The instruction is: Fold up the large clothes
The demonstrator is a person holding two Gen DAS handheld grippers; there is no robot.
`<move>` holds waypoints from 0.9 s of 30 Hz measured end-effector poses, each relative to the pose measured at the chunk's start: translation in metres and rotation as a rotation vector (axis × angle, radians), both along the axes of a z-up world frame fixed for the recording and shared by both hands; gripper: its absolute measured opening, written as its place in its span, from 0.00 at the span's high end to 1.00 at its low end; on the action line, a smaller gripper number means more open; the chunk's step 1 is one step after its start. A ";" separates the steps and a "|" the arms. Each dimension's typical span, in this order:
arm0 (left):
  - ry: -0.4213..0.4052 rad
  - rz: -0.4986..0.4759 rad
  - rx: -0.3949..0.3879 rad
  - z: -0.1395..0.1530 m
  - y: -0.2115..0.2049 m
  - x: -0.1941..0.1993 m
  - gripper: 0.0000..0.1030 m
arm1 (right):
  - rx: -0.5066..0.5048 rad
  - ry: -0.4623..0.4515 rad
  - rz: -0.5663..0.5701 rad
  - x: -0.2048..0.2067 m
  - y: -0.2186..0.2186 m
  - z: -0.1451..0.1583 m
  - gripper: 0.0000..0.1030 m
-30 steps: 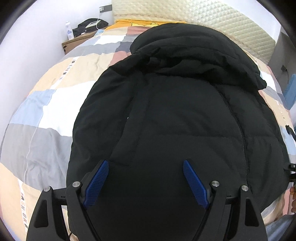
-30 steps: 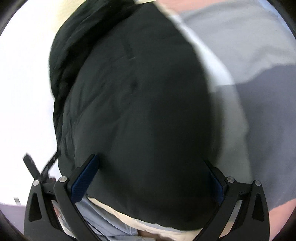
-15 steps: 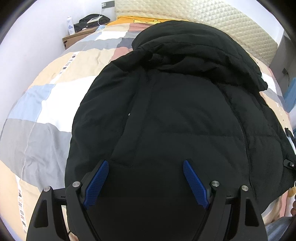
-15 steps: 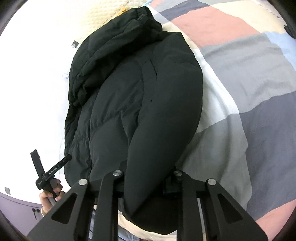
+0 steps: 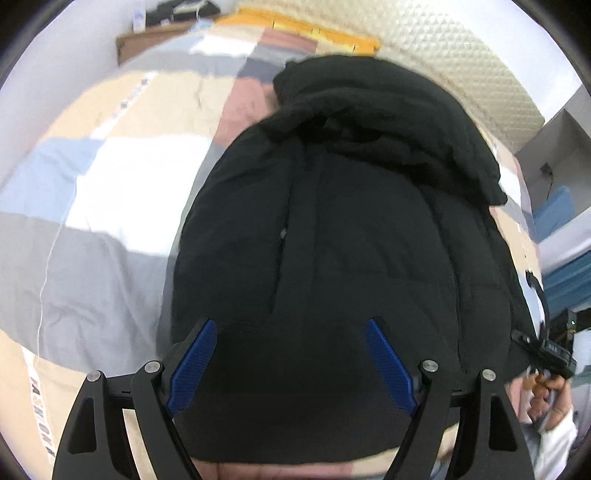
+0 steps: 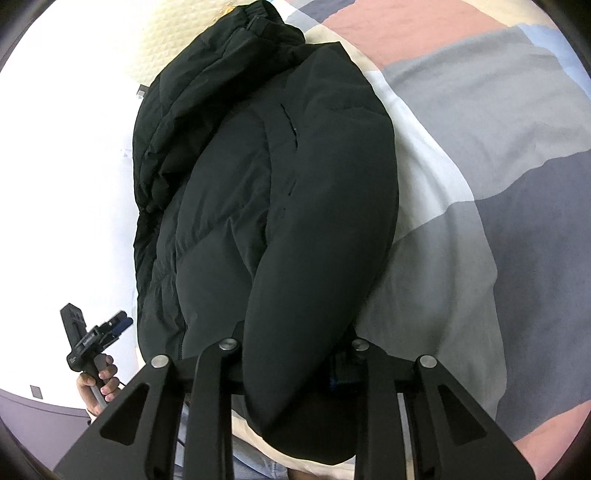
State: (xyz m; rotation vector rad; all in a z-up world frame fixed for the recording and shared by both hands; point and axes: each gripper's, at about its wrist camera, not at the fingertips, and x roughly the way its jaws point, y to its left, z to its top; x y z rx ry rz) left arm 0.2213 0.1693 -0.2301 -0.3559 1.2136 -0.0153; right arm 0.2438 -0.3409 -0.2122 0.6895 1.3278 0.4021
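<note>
So the black puffer jacket (image 5: 351, 236) is lying on the bed, on top of a patchwork quilt (image 5: 110, 177) with beige, grey, white, pink and light blue blocks. Its long axis runs from the near edge of the bed straight toward the quilted cream headboard (image 5: 461, 62); the bunched-up hood (image 5: 388, 122) points at the headboard and the hem sits closest to the cameras. A zipper line runs lengthwise down the right part of the body in the left wrist view.

Left gripper (image 5: 291, 363) is spread wide, blue pads well apart, hovering over the hem end of the jacket. Nothing sits between the pads, and whether the tips actually touch the fabric is hard to say since that view is a bit motion-blurred.

Right gripper (image 6: 295, 354) is clamped down on a sleeve (image 6: 325, 236). The sleeve lies along the jacket's right edge, curves down toward the camera, and the cuff end passes between the two black arms, which are pulled in close around it. The pads themselves are mostly buried in fabric, just a sliver of blue peeking out on the right.

Each camera catches the other tool off at the side: from the right wrist view you can see the person's hand (image 6: 98, 380) wrapped around the left gripper's handle, down by the jacket's near corner. Far back, past the quilt, there's a brown bedside table (image 5: 147, 35) with some dark stuff on it, too blurry to tell what
</note>
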 end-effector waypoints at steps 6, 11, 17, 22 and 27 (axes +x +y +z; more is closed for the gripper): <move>0.125 0.000 -0.077 -0.019 0.024 0.001 0.19 | -0.024 -0.007 0.009 0.000 0.006 0.005 0.71; 0.188 0.180 -0.158 -0.045 0.064 -0.007 0.19 | -0.017 0.002 -0.003 -0.001 0.002 0.002 0.68; 0.278 0.282 -0.373 -0.080 0.084 -0.009 0.19 | 0.006 0.009 -0.039 0.000 -0.004 -0.004 0.46; 0.281 0.303 -0.471 -0.087 0.087 -0.015 0.19 | -0.001 -0.018 -0.121 -0.006 -0.012 0.004 0.31; 0.250 0.247 -0.508 -0.086 0.081 -0.007 0.20 | -0.039 -0.028 -0.179 -0.008 -0.015 0.007 0.11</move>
